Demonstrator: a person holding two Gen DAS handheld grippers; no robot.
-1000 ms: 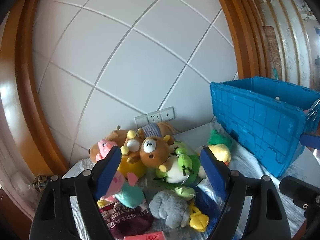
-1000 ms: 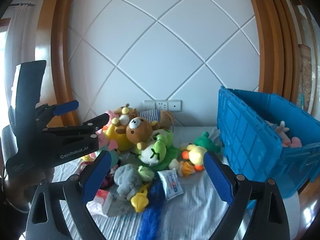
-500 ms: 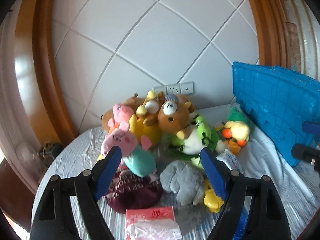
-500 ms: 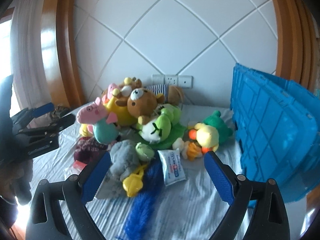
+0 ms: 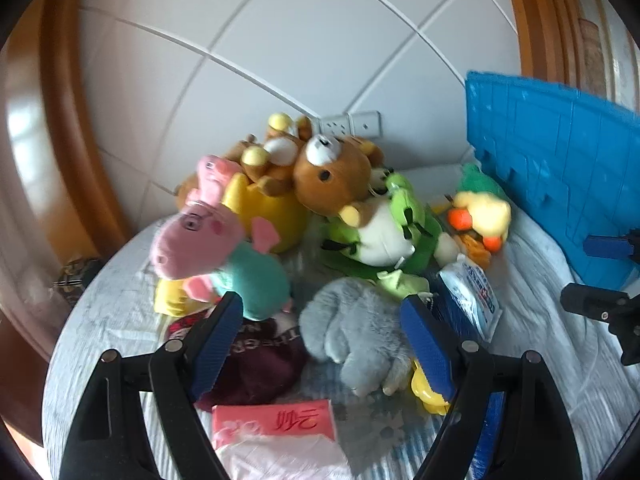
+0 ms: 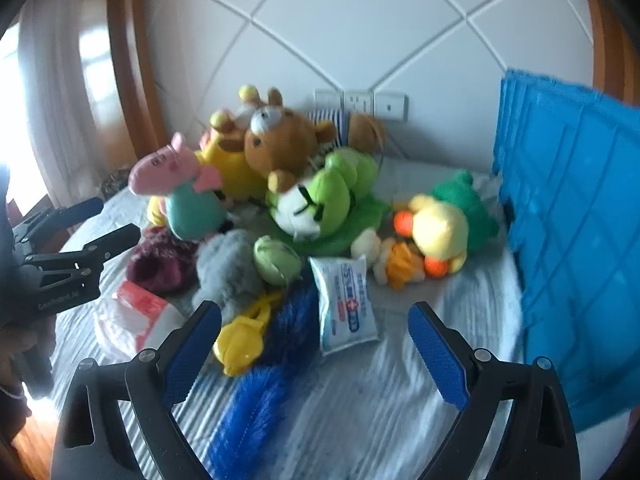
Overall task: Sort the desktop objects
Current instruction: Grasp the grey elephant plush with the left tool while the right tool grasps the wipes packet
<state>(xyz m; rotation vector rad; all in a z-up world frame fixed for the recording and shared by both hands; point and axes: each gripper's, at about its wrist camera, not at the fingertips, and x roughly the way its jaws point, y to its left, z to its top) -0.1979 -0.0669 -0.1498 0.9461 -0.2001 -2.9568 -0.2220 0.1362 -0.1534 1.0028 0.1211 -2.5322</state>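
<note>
Plush toys [image 6: 304, 200] lie heaped on a round table under a pale striped cloth [image 6: 400, 392], pile filling centre to 11 o'clock in the right wrist view. A pink pig w/ teal body [image 6: 180, 184] sits at 9 o'clock of the pile, a brown bear [image 6: 276, 144] at 12, leaning on a green-and-white frog [image 6: 320, 200]. A yellow duck w/ orange bill [image 6: 440, 228] lies at 3 o'clock of the heap, touching a dark green toy behind it. In front: grey plush [image 6: 228, 272], maroon knit hat [image 6: 160, 264], yellow toy [image 6: 240, 336], blue fuzzy item [image 6: 272, 380], white wipes pack [image 6: 346, 304] flat on the cloth. A pink tissue pack [image 6: 136, 312] lies at 8 o'clock of the pile.

Blue plastic crate [image 6: 572, 248] stands at 3 o'clock, just beside the duck's group; contents can't be seen.

Left gripper [image 5: 324, 344]: jaws wide apart, holding nothing. Through its own cam the grey plush [image 5: 356, 332] and hat [image 5: 256, 360] show between the blue pads, but whether they touch is unclear. Pink tissue pack [image 5: 276, 424] shows at 6 o'clock.

Right gripper [image 6: 316, 348]: jaws spread wide, empty, above bare cloth w/ the wipes pack and blue fuzzy item seen between the pads. The left gripper appears at 9 o'clock of this view, gripped by a hand [image 6: 16, 344].

Behind: white diamond-panel wall, sockets [image 6: 360, 102], curved wood frame.
</note>
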